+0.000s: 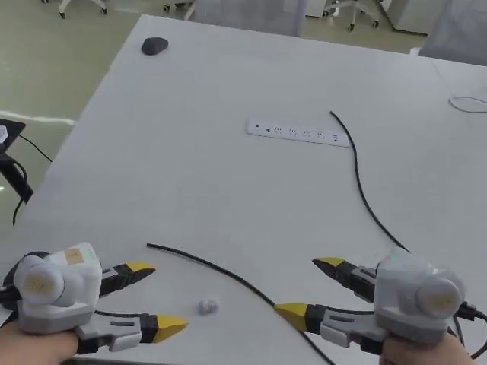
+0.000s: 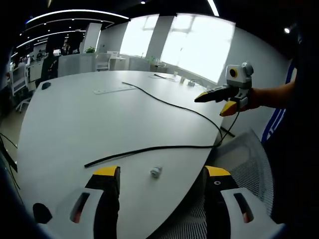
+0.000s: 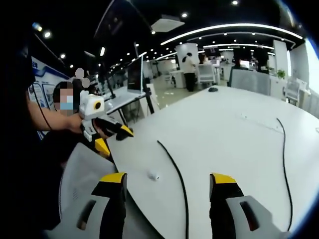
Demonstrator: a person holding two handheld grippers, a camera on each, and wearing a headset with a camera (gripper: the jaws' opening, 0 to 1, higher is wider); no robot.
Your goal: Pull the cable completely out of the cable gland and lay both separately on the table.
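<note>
The left hand-held gripper (image 1: 167, 297) hovered low at the near left of the pale grey worktop (image 1: 190, 175), its 2 yellow-tipped jaws spread wide and holding nothing. The right hand-held gripper (image 1: 297, 286) hovered opposite at the near right, its jaws likewise spread and empty. Between them lay the small white cable gland (image 1: 207, 306), alone on the surface close to the near edge. The black cable (image 1: 228, 274) lay just beyond it, near but not touching, with 1 free end pointing left and the rest running toward the right hand-held gripper. A further black stretch curved away up the right side of the worktop, apparently the same cable. By this layout the task looked finished: the cable was out of the gland and both rested separately. Only drawing the hands back seemed left. Farther off sat a white power strip (image 1: 298, 132) and a dark mouse (image 1: 154, 46), with wide bare surface around. The gland's closeness to the rounded near edge called for care.
</note>
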